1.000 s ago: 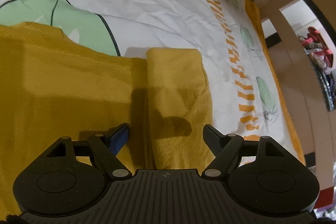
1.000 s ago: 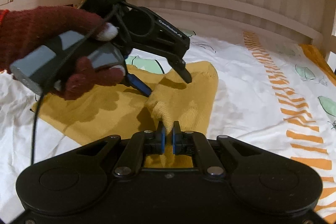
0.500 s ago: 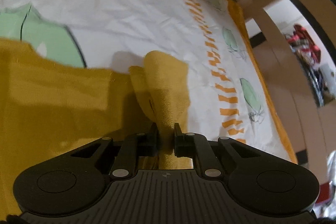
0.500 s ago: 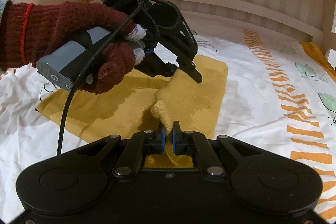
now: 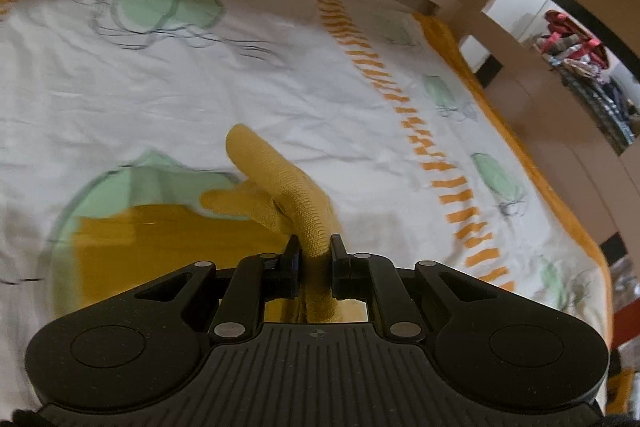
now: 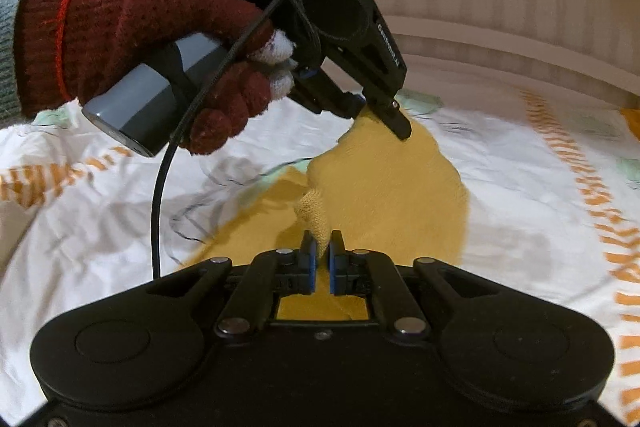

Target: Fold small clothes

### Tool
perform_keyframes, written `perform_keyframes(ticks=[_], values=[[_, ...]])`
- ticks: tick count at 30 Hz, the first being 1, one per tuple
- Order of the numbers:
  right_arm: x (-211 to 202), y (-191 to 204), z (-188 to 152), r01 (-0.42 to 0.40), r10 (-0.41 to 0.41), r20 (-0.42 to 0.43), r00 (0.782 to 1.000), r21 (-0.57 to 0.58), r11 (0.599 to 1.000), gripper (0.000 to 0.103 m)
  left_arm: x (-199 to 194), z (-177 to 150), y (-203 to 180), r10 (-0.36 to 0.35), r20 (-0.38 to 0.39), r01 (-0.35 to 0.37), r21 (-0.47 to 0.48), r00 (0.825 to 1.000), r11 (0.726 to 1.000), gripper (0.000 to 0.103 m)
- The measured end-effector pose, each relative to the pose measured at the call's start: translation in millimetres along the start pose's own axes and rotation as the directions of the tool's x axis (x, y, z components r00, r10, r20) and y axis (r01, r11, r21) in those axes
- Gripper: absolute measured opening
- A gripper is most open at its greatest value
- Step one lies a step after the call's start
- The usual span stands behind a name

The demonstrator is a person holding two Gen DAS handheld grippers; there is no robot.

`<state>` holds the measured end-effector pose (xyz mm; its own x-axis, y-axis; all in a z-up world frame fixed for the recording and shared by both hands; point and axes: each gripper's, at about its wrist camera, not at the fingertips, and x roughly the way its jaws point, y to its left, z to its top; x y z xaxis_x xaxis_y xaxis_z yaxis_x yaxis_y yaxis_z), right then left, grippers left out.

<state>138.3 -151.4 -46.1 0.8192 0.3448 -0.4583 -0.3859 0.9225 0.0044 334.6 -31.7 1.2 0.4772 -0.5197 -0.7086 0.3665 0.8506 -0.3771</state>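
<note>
Mustard-yellow knitted garment [image 6: 384, 187] lies partly on the bed's white sheet printed with green leaves and orange dashes [image 5: 280, 79], one side lifted off it. Left claw [image 5: 312, 251] is pressed together on a raised roll of the knit; right claw [image 6: 322, 247] pinches another bunched edge. A hand in a dark red knitted glove [image 6: 140, 39] grips the left tool's grey handle.

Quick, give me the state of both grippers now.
Left gripper: shut on the yellow garment, fabric pinched between its fingers.
Right gripper: shut on another fold of the yellow garment.
</note>
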Motion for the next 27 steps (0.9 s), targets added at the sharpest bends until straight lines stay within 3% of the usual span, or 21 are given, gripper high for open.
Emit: perform_keyframes(ticks=[10, 16, 20, 22, 27], values=[[62.1, 59.7, -4.8, -0.114, 0.108, -0.108, 0.988, -0.044, 0.993, 0.011, -8.8, -28.0, 82.8, 0.113, -0.034, -0.114, -0.038, 0.993, 0.993, 0.013], [84.4, 68.5, -19.5, -0.124, 0.113, -0.180, 0.977, -0.051, 0.991, 0.011, 5.1, -43.9, 111.3, 0.111, -0.050, -0.114, -0.077, 0.993, 0.990, 0.013], [92.7, 66.7, -25.2, -0.151, 0.141, -0.208, 0.968, -0.034, 0.988, 0.022, 17.0, -48.1, 116.4, 0.142, -0.059, -0.146, -0.070, 0.988, 0.987, 0.019], [90.4, 68.1, -26.6, -0.170, 0.160, -0.204, 0.966, -0.031, 0.985, 0.026, 18.7, -49.8, 117.2, 0.180, -0.029, -0.181, -0.059, 0.983, 0.982, 0.020], [78.6, 64.2, -27.1, -0.204, 0.198, -0.194, 0.961, -0.015, 0.979, 0.045, 15.3, -46.4, 124.3, 0.294, 0.036, -0.292, -0.054, 0.955, 0.955, 0.024]])
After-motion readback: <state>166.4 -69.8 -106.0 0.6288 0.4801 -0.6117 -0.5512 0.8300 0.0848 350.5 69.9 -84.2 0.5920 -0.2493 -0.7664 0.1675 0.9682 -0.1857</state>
